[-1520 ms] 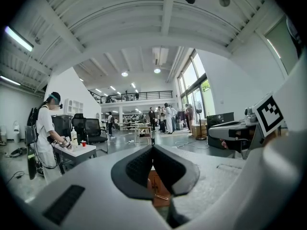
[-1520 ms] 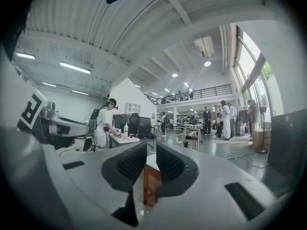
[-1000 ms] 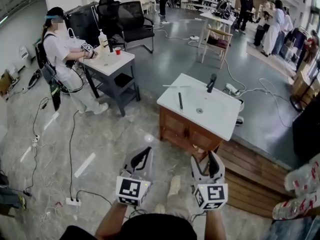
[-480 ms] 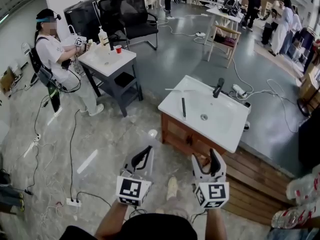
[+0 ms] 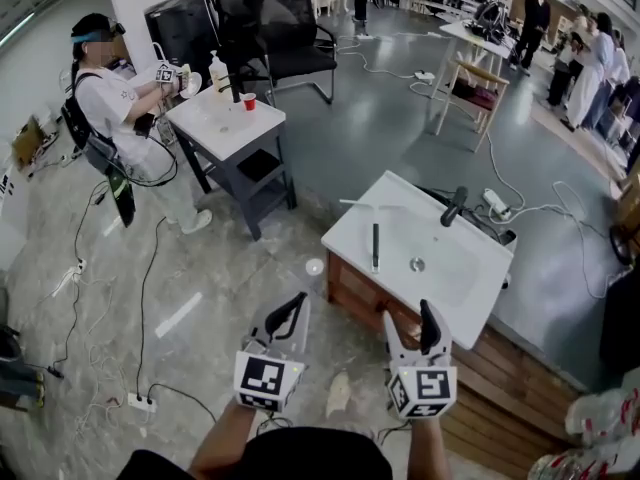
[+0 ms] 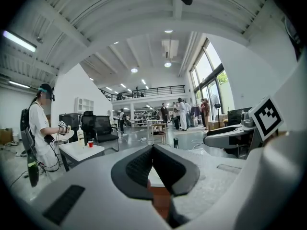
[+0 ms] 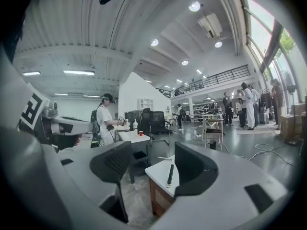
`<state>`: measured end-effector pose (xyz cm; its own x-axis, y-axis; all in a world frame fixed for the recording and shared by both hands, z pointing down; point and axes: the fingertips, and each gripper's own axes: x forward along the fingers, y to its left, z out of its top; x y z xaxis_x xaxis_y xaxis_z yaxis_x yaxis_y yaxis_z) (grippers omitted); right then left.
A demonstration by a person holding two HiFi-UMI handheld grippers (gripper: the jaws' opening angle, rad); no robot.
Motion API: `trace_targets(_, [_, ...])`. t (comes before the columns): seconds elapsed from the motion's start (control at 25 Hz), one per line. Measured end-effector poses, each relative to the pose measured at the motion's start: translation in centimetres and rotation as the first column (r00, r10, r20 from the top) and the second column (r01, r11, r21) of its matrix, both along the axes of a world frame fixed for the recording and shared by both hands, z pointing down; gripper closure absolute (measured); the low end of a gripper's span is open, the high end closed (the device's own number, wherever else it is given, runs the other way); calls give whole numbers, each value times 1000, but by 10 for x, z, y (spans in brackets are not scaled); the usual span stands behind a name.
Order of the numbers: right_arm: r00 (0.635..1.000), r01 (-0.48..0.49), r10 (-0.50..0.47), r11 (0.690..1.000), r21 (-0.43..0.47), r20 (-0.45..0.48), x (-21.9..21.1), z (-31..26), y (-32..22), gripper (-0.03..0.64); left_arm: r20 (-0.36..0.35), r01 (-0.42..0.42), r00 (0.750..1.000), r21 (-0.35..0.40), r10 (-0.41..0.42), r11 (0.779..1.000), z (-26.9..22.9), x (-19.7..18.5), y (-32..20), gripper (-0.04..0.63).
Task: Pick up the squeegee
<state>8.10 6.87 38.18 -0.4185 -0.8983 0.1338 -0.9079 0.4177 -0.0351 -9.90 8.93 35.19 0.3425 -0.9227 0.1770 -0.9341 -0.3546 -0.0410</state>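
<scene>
The squeegee (image 5: 374, 245), a black handle with a thin pale blade at its far end, lies on the white sink top (image 5: 480, 288) near its left edge. Both grippers hang side by side in the air short of the sink's wooden cabinet (image 5: 355, 290). My left gripper (image 5: 293, 306) is shut and empty; its pads meet in the left gripper view (image 6: 153, 150). My right gripper (image 5: 410, 320) is open with nothing between its fingers. In the right gripper view (image 7: 152, 152) the squeegee (image 7: 170, 174) shows beyond the jaws, well out of reach.
A black faucet (image 5: 453, 206) stands at the sink's back. Behind on the left a person (image 5: 110, 108) works at a small white table (image 5: 225, 123) with chairs. Cables and a power strip (image 5: 140, 402) lie on the floor; a wooden platform (image 5: 500, 408) runs along the right.
Both grippers and the head have travelled forward together; the sink and squeegee now stand nearer and lower in the head view. Neither gripper has taken hold of anything.
</scene>
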Motion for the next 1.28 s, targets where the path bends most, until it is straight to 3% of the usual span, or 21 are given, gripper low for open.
trace_targets(0.44, [1000,25,-25,1000,-16,0,8,8,-92,348,16,28,999,0,-28,1000,8,10,-85,594])
trace_targets(0.68, [999,44,-44,999,-28,0,11,18,-135,348,-26,58,998,16,-58,998,9,18,-126,594])
trace_targets(0.88, [999,53,-53,998,-40,6,16,25,-161,348,35,57,998,14,-57,998,21,22,-148,594])
trace_targets(1.28, [998,56,-56,995,-79,5,13,44,-192,348,36,52,998,-10,-52,999,32,24,-185,594])
